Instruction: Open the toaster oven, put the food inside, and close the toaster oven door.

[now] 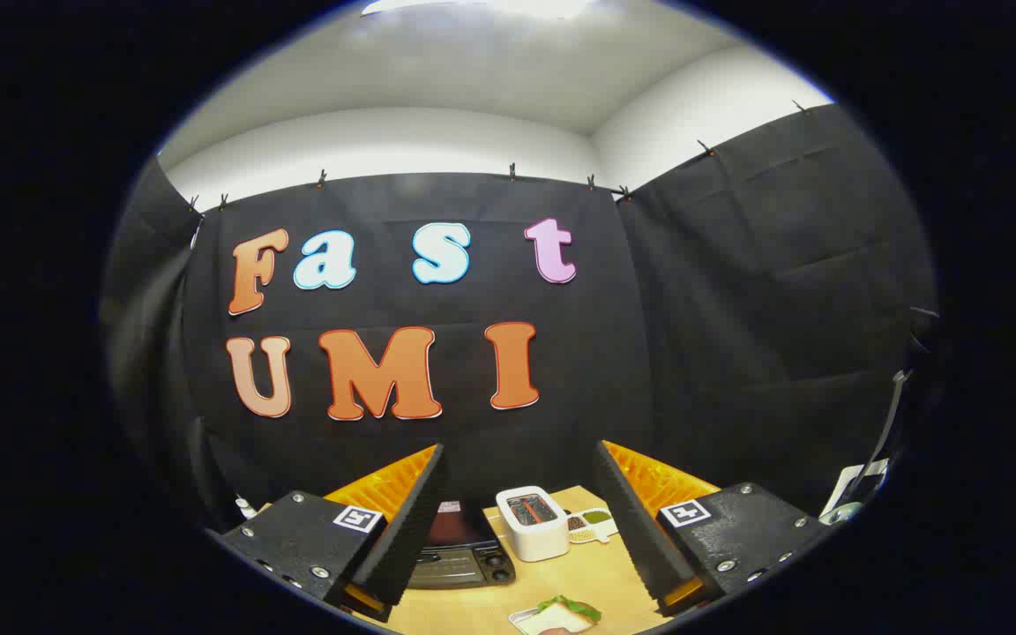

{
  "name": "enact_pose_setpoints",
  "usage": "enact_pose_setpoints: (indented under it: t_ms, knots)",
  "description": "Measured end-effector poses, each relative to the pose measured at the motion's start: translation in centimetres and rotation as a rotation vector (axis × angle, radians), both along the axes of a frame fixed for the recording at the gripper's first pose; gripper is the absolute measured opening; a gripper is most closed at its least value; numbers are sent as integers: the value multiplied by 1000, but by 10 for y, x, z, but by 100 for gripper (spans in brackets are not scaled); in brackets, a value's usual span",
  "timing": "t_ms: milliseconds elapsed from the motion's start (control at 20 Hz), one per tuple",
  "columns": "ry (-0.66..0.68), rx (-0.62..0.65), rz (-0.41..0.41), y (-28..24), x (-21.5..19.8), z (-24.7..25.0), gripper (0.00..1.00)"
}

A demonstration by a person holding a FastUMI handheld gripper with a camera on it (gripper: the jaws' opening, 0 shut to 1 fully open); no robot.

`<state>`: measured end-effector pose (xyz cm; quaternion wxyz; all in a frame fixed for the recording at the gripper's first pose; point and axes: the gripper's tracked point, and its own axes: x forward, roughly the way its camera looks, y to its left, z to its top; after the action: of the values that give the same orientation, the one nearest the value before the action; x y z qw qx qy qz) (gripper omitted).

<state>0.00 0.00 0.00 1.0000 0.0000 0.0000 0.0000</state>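
My gripper [521,511] is held high above the wooden table [578,573], open, with a wide gap and nothing between its fingers. Seen through that gap, a dark toaster oven [459,547] sits on the table just beyond the left finger, its door looking shut and its knobs on the right side. Nearer to me, below the fingertips, a white plate [552,622] carries the food, a sandwich with a green leaf [571,607] on top.
A white pop-up toaster [533,522] stands right of the toaster oven. Behind it lies a small white dish [592,523] with green and brown contents. The black cloth wall rises behind the table.
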Motion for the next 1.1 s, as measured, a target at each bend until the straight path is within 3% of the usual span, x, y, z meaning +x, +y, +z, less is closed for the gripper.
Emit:
enact_pose_setpoints:
  t_ms: [300,800,1100]
  knots:
    - [13,89,-3,6,5,-2,99]
    - [31,45,-4,28,20,-23,99]
    - [41,51,115,89,48,-63,99]
